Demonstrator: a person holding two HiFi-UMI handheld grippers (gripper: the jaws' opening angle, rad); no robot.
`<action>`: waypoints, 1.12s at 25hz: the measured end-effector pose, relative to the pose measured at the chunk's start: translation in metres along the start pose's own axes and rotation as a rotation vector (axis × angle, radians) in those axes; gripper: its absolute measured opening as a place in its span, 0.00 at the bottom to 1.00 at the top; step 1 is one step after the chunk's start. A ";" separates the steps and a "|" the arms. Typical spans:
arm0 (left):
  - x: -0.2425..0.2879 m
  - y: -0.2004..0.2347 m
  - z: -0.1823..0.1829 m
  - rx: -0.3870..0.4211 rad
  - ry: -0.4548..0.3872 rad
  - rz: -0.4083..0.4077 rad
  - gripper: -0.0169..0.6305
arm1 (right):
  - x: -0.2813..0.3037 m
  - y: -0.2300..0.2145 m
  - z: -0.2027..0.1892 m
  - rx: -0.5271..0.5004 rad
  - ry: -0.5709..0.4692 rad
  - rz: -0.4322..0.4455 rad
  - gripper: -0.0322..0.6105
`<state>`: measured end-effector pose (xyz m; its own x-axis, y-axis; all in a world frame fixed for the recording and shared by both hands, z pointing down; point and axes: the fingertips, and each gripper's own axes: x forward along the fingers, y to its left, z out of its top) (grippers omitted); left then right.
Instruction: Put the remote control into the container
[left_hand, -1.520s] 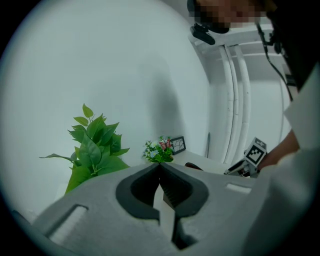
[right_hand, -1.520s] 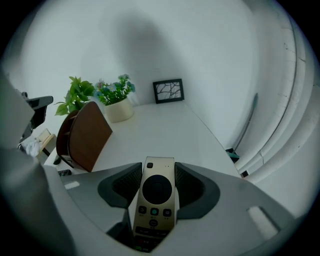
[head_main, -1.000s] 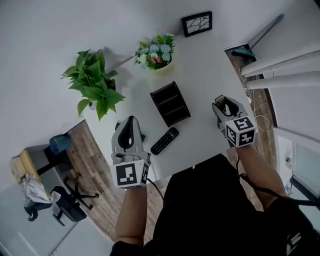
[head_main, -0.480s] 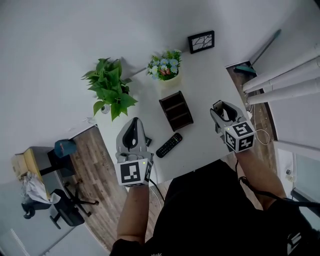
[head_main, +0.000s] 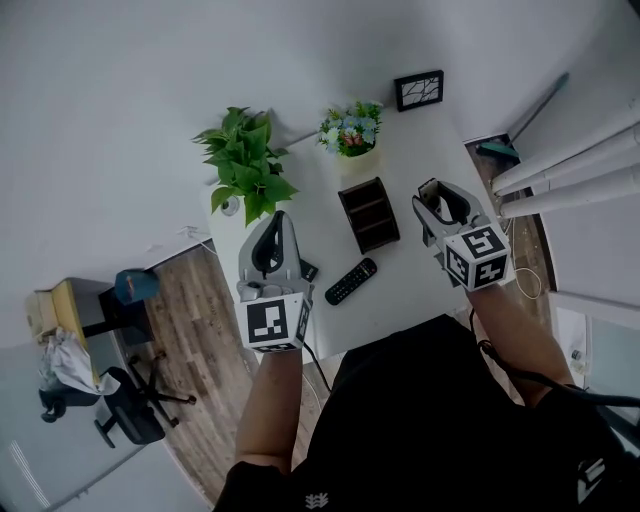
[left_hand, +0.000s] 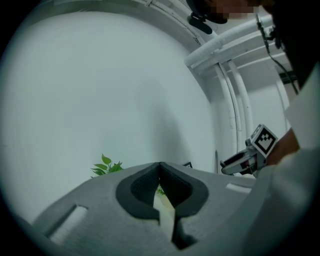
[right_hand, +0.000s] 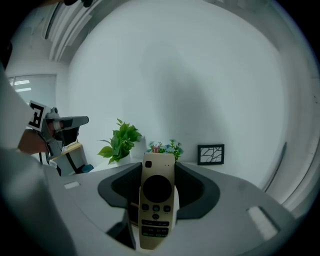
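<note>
Lifted higher, right gripper (right_hand: 158, 172) clamps cream remote (right_hand: 157, 206), round black pad.

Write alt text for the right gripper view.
A beige remote stands upright, buttons toward the camera, clamped between the dark fingers. Behind it, against a white wall, are a plant, flowers and a framed picture. The left gripper shows at the left edge.

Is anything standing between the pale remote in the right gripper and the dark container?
Nothing visible does. Only bare table shows between the right gripper, shut on the pale remote, and the container. The black remote lies nearer the person, aside from that path.
</note>
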<state>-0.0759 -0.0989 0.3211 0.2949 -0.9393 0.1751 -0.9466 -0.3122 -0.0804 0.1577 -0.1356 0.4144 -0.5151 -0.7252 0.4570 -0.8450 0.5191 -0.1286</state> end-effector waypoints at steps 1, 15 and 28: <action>-0.001 0.002 0.004 0.000 -0.010 0.002 0.03 | 0.001 0.003 0.005 -0.001 -0.007 0.006 0.38; -0.008 0.004 0.015 0.010 -0.018 -0.022 0.03 | 0.026 0.042 0.055 -0.046 -0.059 0.079 0.38; -0.012 0.030 0.017 0.001 -0.013 0.005 0.03 | 0.059 0.071 0.070 -0.069 -0.063 0.138 0.38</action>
<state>-0.1052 -0.0994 0.3004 0.2915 -0.9428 0.1615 -0.9480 -0.3073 -0.0825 0.0571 -0.1734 0.3706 -0.6358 -0.6705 0.3825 -0.7546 0.6441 -0.1252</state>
